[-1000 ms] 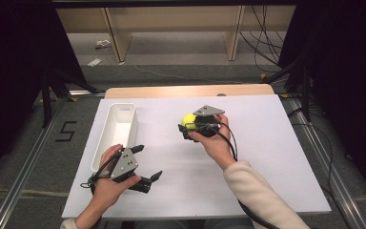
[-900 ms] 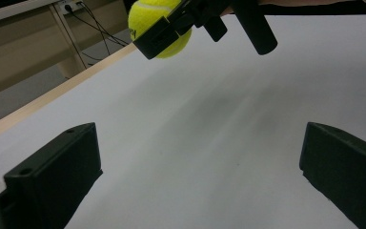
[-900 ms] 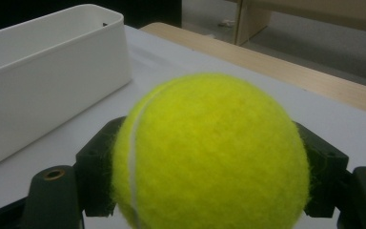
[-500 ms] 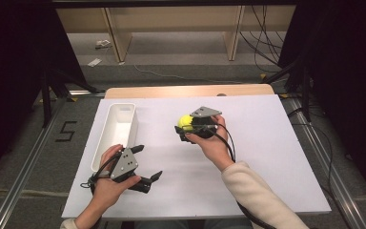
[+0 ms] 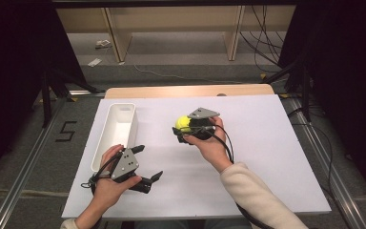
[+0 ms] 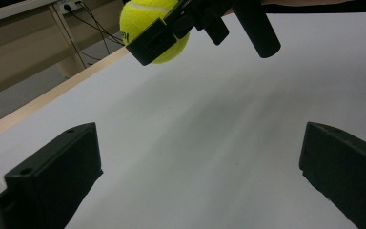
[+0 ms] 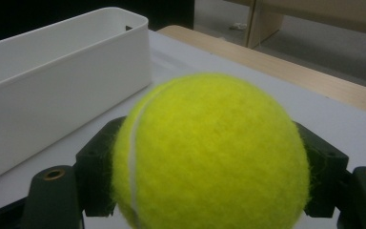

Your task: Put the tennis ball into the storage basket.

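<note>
While the left gripper (image 5: 145, 164) idles wide open, the right gripper's (image 7: 209, 157) fingers pinch the light, springy, fuzzy tennis ball (image 7: 209, 152) securely across its middle.

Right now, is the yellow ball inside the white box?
No, the yellow ball is pinched in the right claw, to the side of the white box.
</note>
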### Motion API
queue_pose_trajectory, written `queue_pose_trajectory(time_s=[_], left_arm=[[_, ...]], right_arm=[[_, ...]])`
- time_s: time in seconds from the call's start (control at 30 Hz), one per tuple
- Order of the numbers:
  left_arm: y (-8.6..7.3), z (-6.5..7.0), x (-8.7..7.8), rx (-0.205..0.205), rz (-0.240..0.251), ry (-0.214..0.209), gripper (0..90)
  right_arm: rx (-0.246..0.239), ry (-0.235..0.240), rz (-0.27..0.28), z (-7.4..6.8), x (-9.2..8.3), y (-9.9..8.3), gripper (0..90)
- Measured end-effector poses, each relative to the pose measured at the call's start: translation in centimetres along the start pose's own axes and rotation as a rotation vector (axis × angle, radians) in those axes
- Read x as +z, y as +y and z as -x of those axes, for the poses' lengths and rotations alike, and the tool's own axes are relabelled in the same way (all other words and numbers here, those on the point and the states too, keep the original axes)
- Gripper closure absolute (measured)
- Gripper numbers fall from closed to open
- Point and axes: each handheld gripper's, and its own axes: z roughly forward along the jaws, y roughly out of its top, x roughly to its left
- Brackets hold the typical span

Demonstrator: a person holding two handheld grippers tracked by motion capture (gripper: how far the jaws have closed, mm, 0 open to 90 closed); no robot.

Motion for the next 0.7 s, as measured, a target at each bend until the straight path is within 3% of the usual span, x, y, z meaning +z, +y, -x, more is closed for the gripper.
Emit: queue_pose_trajectory(time_s=[0.7], left_arm=[[-0.01,-0.01,0.01,0.004,-0.001,0.001,0.1]], right_arm=[[-0.02,0.023,0.009,-1.03,0.0,0.33,26.0]])
